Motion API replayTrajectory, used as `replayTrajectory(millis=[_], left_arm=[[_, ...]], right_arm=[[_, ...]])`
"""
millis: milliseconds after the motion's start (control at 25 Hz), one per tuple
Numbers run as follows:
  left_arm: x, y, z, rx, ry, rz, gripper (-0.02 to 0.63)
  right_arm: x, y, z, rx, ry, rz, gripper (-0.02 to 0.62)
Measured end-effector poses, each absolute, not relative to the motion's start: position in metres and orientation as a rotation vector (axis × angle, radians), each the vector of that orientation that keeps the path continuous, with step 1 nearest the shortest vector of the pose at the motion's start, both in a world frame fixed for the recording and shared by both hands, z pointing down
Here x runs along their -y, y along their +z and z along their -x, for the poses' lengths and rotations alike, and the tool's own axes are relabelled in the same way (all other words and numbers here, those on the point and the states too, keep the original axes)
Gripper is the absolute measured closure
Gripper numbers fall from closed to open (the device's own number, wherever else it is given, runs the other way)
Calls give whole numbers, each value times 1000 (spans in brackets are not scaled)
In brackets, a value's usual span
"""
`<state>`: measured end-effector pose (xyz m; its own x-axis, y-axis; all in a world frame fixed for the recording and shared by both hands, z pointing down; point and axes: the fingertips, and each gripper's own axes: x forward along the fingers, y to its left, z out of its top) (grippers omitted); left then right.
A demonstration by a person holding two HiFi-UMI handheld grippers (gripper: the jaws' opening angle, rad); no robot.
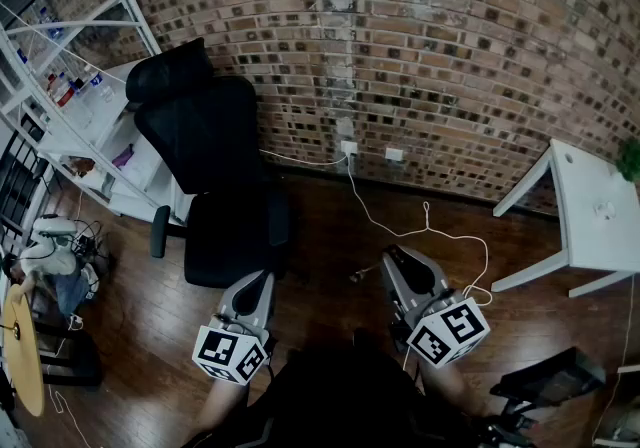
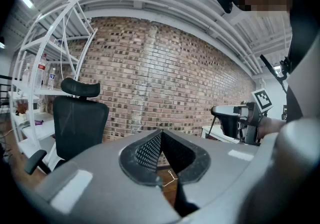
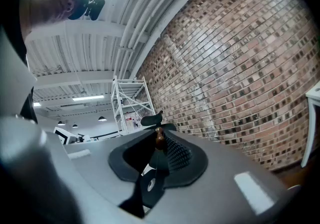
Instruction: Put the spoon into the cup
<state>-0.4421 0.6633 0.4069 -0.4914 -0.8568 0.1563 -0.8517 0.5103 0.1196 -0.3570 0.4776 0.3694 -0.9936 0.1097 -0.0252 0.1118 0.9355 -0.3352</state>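
No cup shows in any view. My right gripper (image 1: 397, 258) is held low in the head view and points level toward the brick wall. In the right gripper view its jaws (image 3: 159, 137) are shut on a slim dark spoon (image 3: 150, 184). The spoon's brown end (image 3: 160, 140) pokes out at the tips, and a part with a small hole lies further back between the jaws. My left gripper (image 1: 262, 282) is beside it on the left, and its jaws (image 2: 161, 133) are shut with nothing between them. The right gripper (image 2: 239, 120) also shows in the left gripper view.
A black office chair (image 1: 205, 166) stands ahead on the left, beside a white shelf rack (image 1: 80, 86). A white table (image 1: 600, 216) stands at the right. A white cable (image 1: 420, 226) trails over the wooden floor from a socket in the brick wall (image 1: 400, 36).
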Motion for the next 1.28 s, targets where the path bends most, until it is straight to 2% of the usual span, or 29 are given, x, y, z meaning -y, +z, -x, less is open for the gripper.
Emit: replayTrajectory(millis=[440, 840, 1280], left_arm=[[-574, 398, 410, 2516, -26, -1514, 614], [-565, 401, 401, 2406, -10, -1702, 614], [-552, 418, 402, 2281, -162, -1794, 614]], right_arm=[[-420, 379, 334, -3111, -574, -220, 537], [-425, 374, 315, -3109, -565, -94, 537], [-425, 369, 287, -3192, -472, 133, 537]])
